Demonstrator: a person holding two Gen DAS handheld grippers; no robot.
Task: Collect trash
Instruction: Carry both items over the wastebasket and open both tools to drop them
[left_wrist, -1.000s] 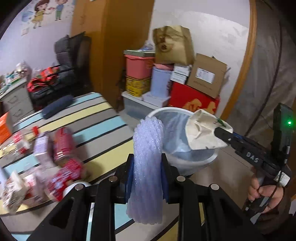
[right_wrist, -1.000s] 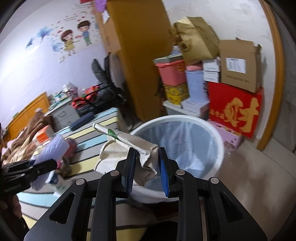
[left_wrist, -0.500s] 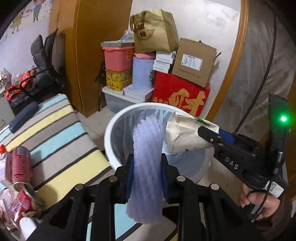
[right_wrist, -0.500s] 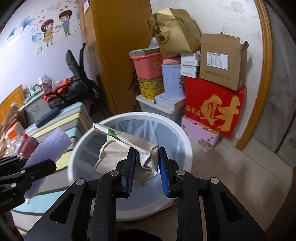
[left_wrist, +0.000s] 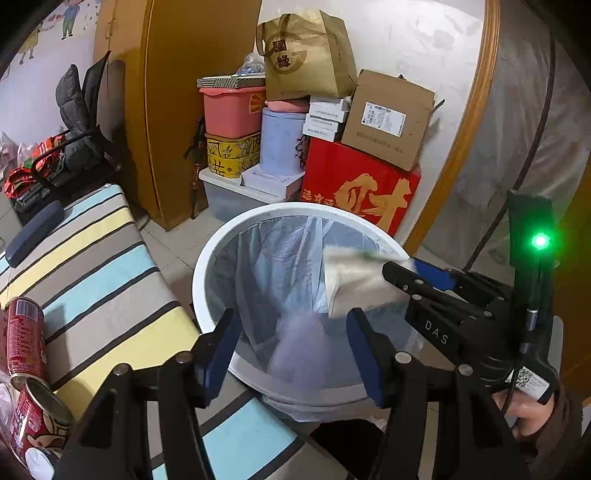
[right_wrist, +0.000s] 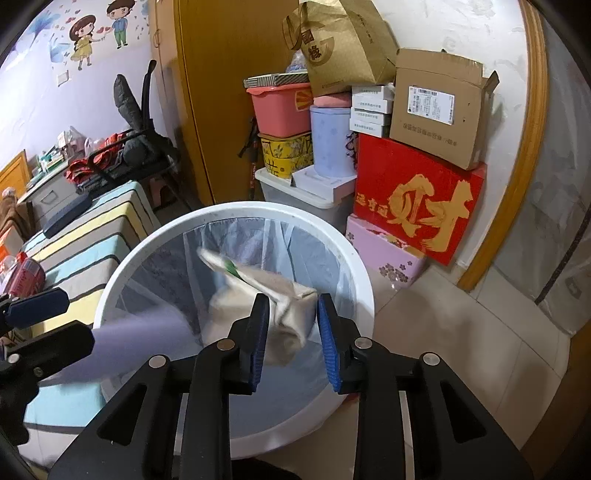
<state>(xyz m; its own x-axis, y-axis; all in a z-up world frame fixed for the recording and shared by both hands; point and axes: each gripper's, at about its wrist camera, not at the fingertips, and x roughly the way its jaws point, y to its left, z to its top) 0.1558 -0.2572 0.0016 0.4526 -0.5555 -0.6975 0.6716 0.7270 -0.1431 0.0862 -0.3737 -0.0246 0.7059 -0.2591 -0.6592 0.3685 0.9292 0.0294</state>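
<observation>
A white trash bin (left_wrist: 207, 258) with a clear liner stands on the floor; it also shows in the right wrist view (right_wrist: 354, 266). My left gripper (left_wrist: 291, 343) is open above the bin, and a pale purple foam sleeve (left_wrist: 299, 350) blurs as it falls from it; the sleeve also shows in the right wrist view (right_wrist: 140, 336). My right gripper (right_wrist: 290, 332) is open over the bin. A crumpled beige paper carton (right_wrist: 258, 291) sits loose between its jaws, blurred; it also shows in the left wrist view (left_wrist: 358, 284).
A striped table (left_wrist: 96, 258) is at the left with red cans (left_wrist: 26, 336) on it. Stacked boxes, a red box (right_wrist: 417, 199) and a brown paper bag (right_wrist: 340, 40) stand against the wall behind the bin. A chair (right_wrist: 136, 122) stands further left.
Both grippers moved over the bin and opened. The foam sleeve left the left jaws and is dropping. The carton came free in the right jaws.
</observation>
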